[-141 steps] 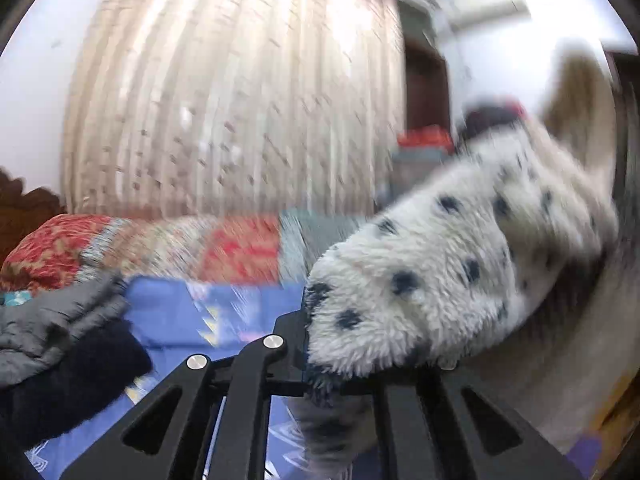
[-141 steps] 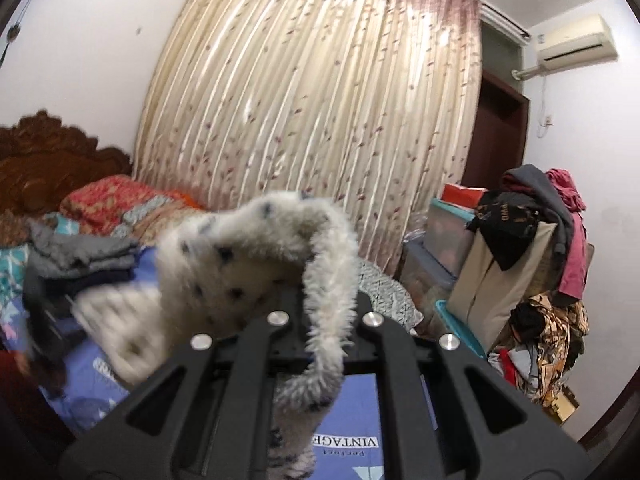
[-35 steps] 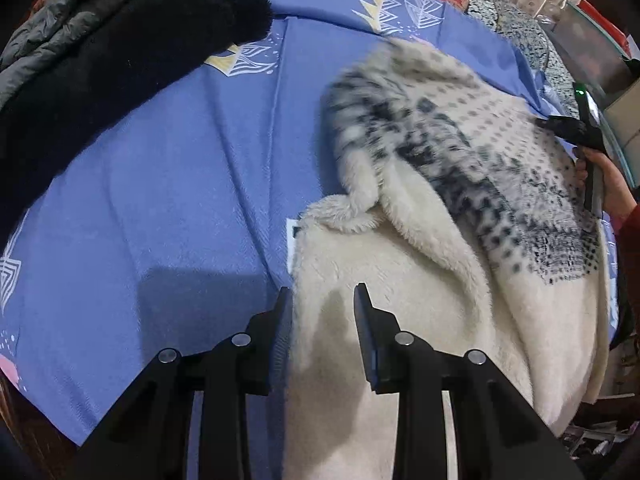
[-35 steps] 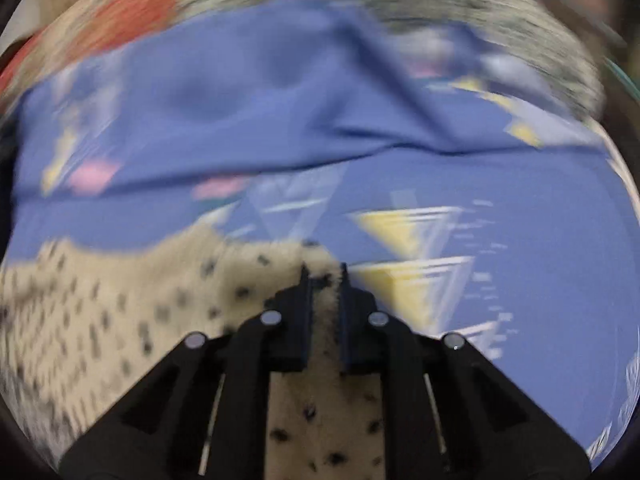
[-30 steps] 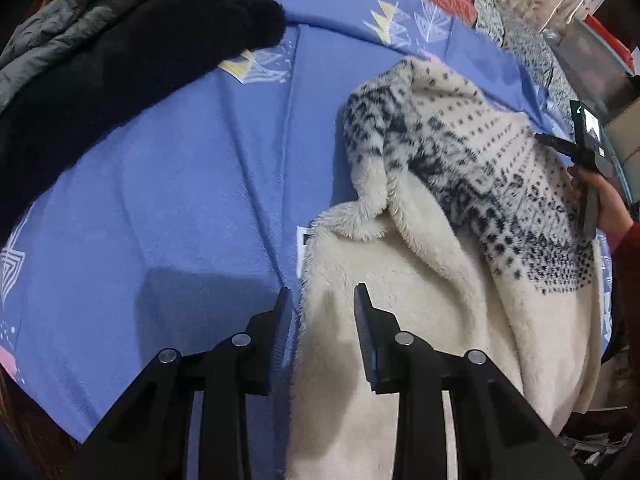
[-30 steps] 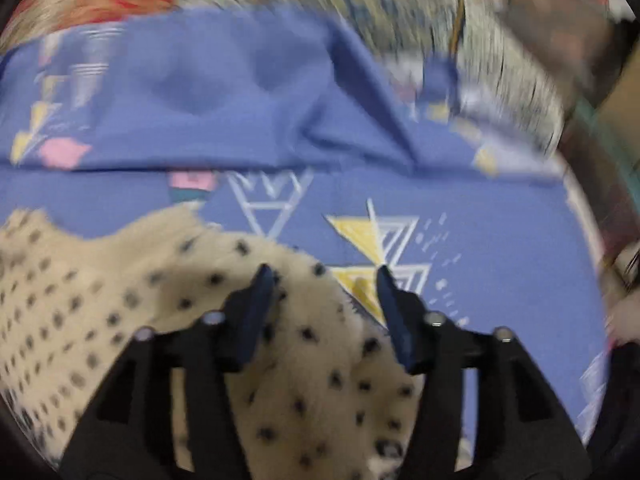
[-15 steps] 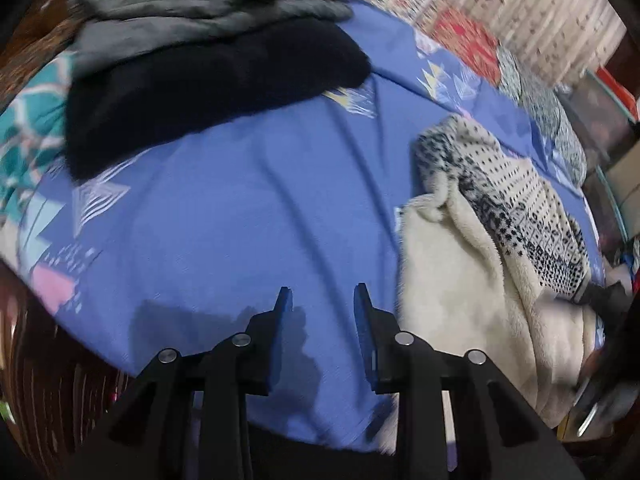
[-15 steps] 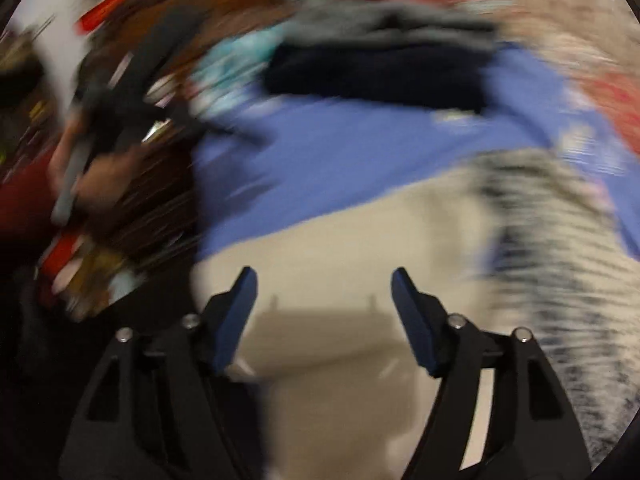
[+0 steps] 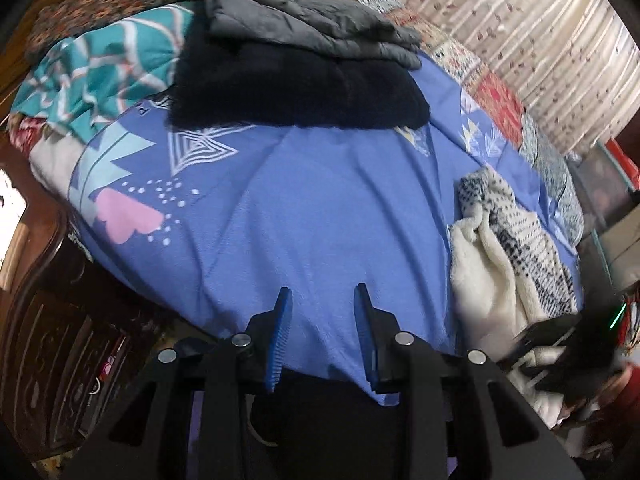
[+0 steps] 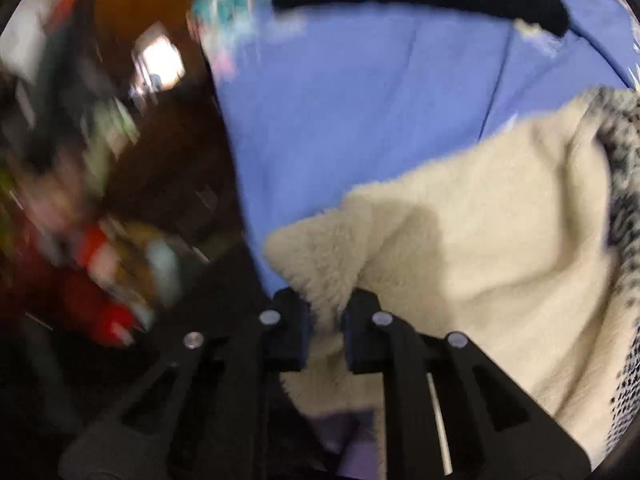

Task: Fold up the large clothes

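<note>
A cream fleece garment with a black-spotted outer side (image 9: 500, 248) lies crumpled on the blue bedsheet (image 9: 320, 208) at the right. My left gripper (image 9: 322, 300) is open and empty above the sheet's near edge, well left of the garment. In the blurred right wrist view my right gripper (image 10: 326, 312) is shut on a cream corner of the fleece garment (image 10: 480, 220) at the bed's edge. The right gripper's body shows in the left wrist view (image 9: 560, 336) at the garment's near end.
A folded black garment (image 9: 296, 84) and a grey quilted one (image 9: 304, 20) are stacked at the far side of the bed. A teal patterned pillow (image 9: 100, 68) lies far left. Dark carved wooden bed frame (image 9: 48, 352) at lower left. Curtain (image 9: 540, 40) behind.
The left gripper has let go of the garment and drawn back left, off it. The right gripper has swung round to the garment's near corner and closed on it.
</note>
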`<state>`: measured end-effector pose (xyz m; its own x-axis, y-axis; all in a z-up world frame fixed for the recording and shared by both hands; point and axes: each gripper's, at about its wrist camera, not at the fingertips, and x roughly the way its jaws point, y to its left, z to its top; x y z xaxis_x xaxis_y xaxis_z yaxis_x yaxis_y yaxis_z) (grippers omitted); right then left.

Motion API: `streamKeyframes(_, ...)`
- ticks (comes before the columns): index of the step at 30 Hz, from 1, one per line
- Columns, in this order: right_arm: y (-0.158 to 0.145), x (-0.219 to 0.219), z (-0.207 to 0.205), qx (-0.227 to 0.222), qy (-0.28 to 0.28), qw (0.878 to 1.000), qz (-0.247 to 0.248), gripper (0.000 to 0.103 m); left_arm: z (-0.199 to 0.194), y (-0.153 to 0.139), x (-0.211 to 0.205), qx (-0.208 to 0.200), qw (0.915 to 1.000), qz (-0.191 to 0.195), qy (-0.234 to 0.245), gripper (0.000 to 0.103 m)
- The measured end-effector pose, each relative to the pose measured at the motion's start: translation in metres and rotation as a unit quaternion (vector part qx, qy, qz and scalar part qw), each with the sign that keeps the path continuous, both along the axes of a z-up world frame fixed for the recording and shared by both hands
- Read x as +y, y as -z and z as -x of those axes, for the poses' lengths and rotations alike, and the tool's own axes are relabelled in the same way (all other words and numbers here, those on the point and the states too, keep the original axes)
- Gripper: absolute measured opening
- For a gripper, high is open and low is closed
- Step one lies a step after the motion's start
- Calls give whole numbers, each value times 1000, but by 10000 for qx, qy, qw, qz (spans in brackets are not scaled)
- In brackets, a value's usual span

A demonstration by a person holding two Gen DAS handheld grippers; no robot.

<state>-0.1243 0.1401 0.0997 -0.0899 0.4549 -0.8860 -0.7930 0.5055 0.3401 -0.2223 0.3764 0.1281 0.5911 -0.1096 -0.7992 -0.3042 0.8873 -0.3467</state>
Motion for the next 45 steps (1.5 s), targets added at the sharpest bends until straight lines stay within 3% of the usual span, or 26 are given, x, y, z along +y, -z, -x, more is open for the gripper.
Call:
streamKeyframes(4,-97,42,-54,110,480,9940,-978,11,4,-1,13,-108,9998,103,-137,54)
streamKeyframes(7,-183,94,-85,-495,497,9841,-1632,11,6,-6,16,-192,9995,144,-208,54)
streamKeyframes(10,-256,107,-118,-1015,740,9694,-2109,11,13,-18,15,-341,9990,74,-269,54)
streamKeyframes(13,-289,85,-145,-1049,1021,9616,-2320,11,17,-28,11,-411,9987,-56,-288,54)
streamKeyframes(16,-299,33,-162,-1089,1309,9537,-2481,11,7,-33,5,-374,9990,-120,-205,54)
streamKeyframes(20,-280,-75,-179,-1103,2037,9374,-2599,11,-33,-39,-20,-305,9991,-225,207,54)
streamKeyframes(22,-253,-144,-187,-1002,2484,9269,-2630,11,-60,-44,-47,-298,9977,-297,535,54)
streamKeyframes(25,-200,-264,-200,-743,3336,9034,-2588,11,-108,-53,-99,-348,9923,-440,1103,54)
streamKeyframes(28,-140,-354,-208,-353,3936,8837,-2508,11,-158,-59,-146,-356,9860,-550,1532,54)
streamKeyframes(31,-94,-415,-222,-143,4439,8645,-2353,11,-207,-62,-188,-326,9804,-596,1848,54)
streamKeyframes(33,-63,-458,-239,58,4838,8435,-2335,11,-240,-60,-216,-292,9764,-671,2031,54)
streamKeyframes(35,-39,-482,-246,242,5085,8280,-2351,11,-270,-56,-243,-237,9724,-696,2216,54)
streamKeyframes(38,-16,-506,-250,368,5234,8159,-2431,11,-305,-44,-273,-104,9675,-689,2431,54)
streamKeyframes(41,-1,-524,-250,397,5381,8052,-2461,11,-340,-15,-309,133,9603,-918,2632,54)
streamKeyframes(43,7,-528,-250,308,5602,8021,-2048,13,-357,9,-322,379,9558,-1150,2680,54)
streamKeyframes(45,10,-536,-245,-158,5998,7900,-1256,42,-370,39,-331,711,9499,-1462,2670,54)
